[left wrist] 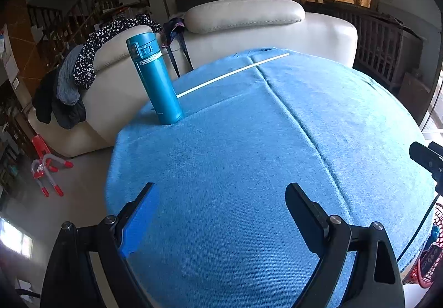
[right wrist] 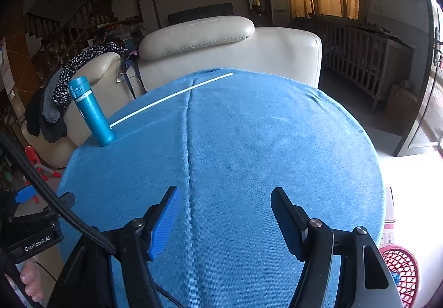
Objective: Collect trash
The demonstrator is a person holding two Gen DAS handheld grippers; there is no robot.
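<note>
Both grippers are hovering over the near edge of the table (right wrist: 249, 141), which is draped in a blue cloth; both are empty. The left gripper (left wrist: 220, 197) is standing wide open, nothing between its jaws. The right gripper (right wrist: 225, 201) is standing partly open, somewhat narrower, also holding nothing.

The only candidate for trash is a thin white stick (left wrist: 232, 74), possibly a straw. It is lying flat near the far edge of the table, running diagonally from just beside the teal flask (left wrist: 153, 78) at the far-left corner toward the far-right. It is crossing the raised fold in the cloth (right wrist: 188, 141).

Step in hand, as judged: the approach, before any pick. A red mesh basket (right wrist: 401, 272) is sitting off the near-right edge, below table level, and is probably the bin.

Next move is calling for a long reach across the table. A stick lying this thin and flat is needing the fingertips pressed right down onto the cloth, and the flask standing at its left end is risking a knock.

Hard to make out:
- whether the stick is touching the flask;
- the basket, which is cut off in both views, its contents unclear;
- the table's near edge, hidden beneath the grippers.
</note>
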